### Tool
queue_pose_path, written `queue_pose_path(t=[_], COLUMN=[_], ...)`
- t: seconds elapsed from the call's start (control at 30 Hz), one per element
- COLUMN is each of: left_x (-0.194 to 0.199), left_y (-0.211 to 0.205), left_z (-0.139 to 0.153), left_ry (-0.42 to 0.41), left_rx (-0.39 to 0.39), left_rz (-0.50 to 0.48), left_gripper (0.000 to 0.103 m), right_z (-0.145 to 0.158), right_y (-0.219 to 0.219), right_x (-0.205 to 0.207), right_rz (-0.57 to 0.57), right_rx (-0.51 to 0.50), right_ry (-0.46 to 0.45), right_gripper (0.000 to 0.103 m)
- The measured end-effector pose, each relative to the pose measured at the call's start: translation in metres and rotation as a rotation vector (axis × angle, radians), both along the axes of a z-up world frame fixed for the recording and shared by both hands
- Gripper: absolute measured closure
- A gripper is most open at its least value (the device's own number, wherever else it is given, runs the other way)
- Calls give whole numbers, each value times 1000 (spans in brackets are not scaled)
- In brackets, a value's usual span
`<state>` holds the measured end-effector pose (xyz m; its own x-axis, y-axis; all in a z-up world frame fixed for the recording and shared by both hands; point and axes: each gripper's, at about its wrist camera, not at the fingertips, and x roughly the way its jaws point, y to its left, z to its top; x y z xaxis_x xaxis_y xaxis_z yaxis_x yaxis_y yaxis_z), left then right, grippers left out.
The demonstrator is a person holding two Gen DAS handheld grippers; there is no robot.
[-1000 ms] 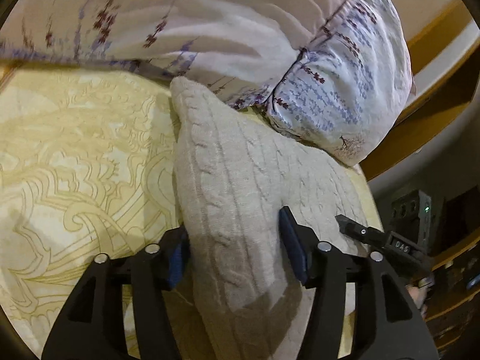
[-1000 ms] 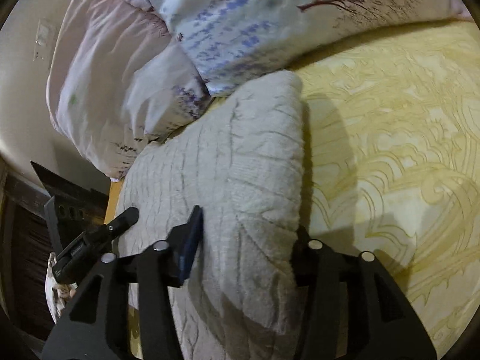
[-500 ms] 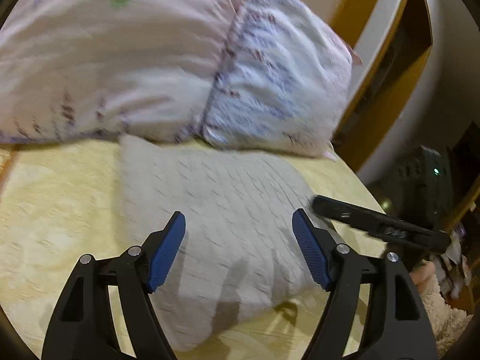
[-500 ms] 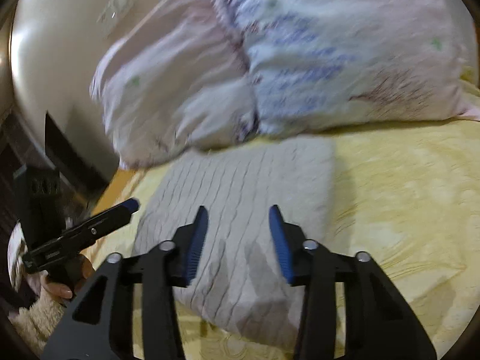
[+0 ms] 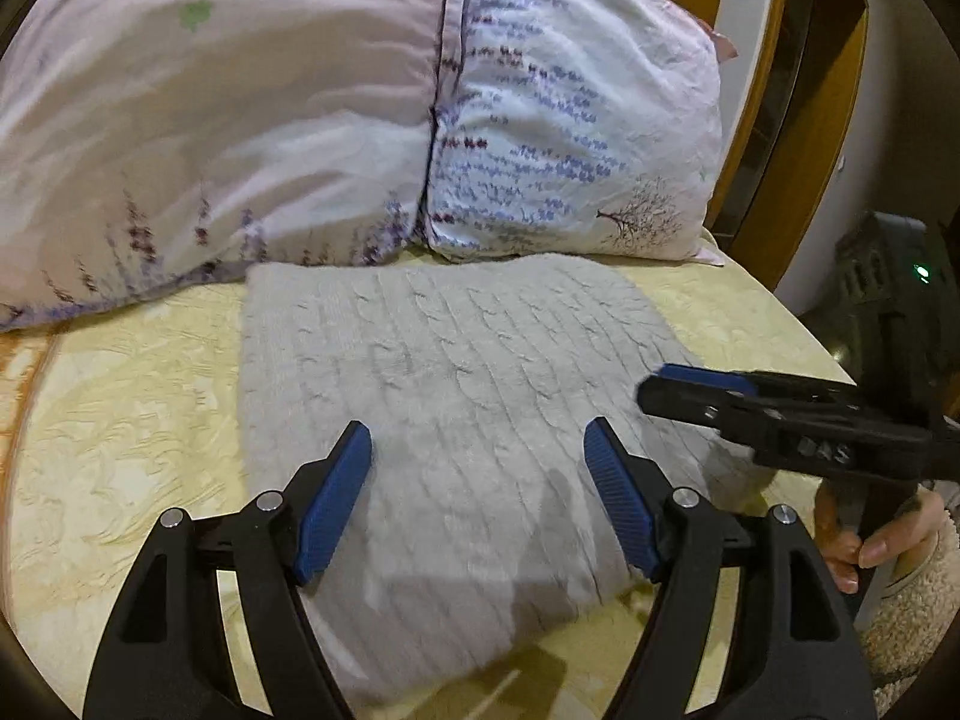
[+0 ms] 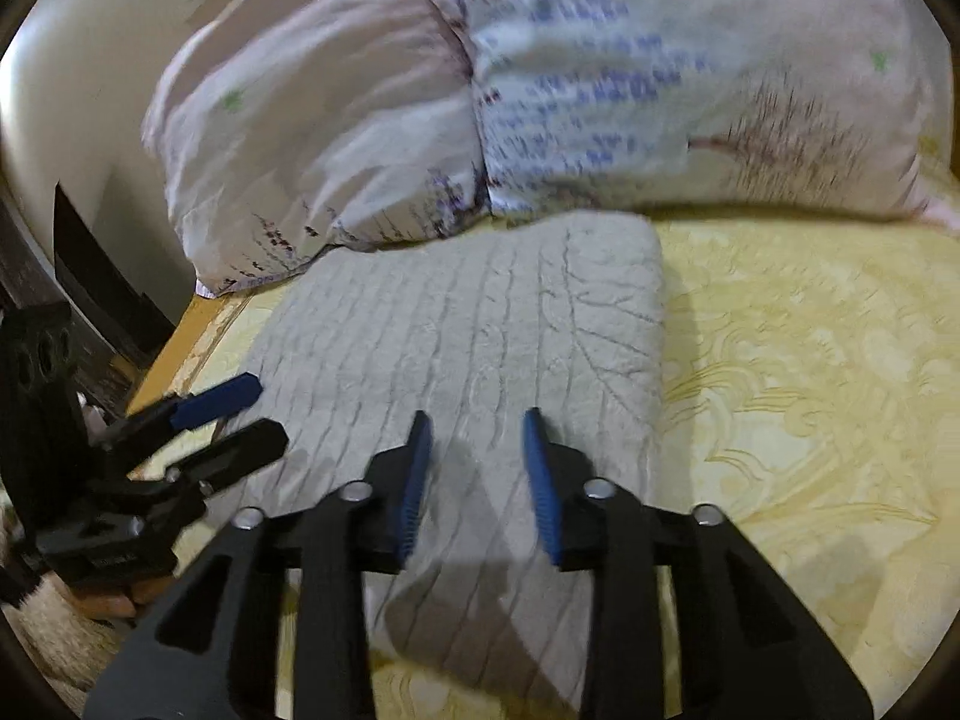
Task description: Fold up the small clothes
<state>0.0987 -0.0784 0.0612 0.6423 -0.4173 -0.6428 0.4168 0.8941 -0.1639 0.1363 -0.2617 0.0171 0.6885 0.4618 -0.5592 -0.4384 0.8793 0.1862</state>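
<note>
A grey cable-knit garment [image 5: 456, 396] lies folded into a thick rectangle on the yellow bedspread [image 5: 120, 420], its far edge against the pillows. It also shows in the right wrist view [image 6: 480, 348]. My left gripper [image 5: 477, 450] is open and empty, held above the garment's near part. My right gripper [image 6: 477, 438] is open and empty, its jaws narrower apart, also above the garment. The right gripper shows at the right of the left wrist view [image 5: 780, 414]; the left gripper shows at the left of the right wrist view [image 6: 222, 420].
Two floral pillows [image 5: 300, 108] lean against the headboard behind the garment. The wooden bed frame [image 5: 798, 138] and a dark device with a green light [image 5: 900, 288] stand at the right. The bed's edge [image 6: 180, 354] runs at the left of the right wrist view.
Both grippers let go of the garment, opened and pulled back and up. The garment now lies flat on the bed.
</note>
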Motion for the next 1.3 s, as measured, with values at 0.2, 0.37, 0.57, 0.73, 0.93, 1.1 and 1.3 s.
queue_pose_path(t=[0.2,0.37,0.57,0.73,0.93,1.1,1.3], left_x=[-20,-14,-2,-17,-41,-53,-59], left_y=[2,4,11,27,37,31,28], left_z=[-6,-25,-35,-29,-34,-45,-49], left_ry=[-75,-7,61,105,165,186,184], left_rx=[236,276,239,146,96,185,226], left_rz=[114,138,157,165,202,248,260], left_gripper=[24,24,21,15,6,1,1], right_z=[-6,-19,-29,-17,-21,-38,-52], right_y=[-7,2,22,1,-11,-9,2], right_x=[-21,-20,-25,-44,-68,-73,-76], right_rz=[2,-33,-74,-130,-216,-256,-253], right_rx=[-52,-155,-310,-199,-174,-185,-196], right_ry=[4,3,-79,-88,-86,-23,25], right_gripper=[59,63,60,18,2,2,2])
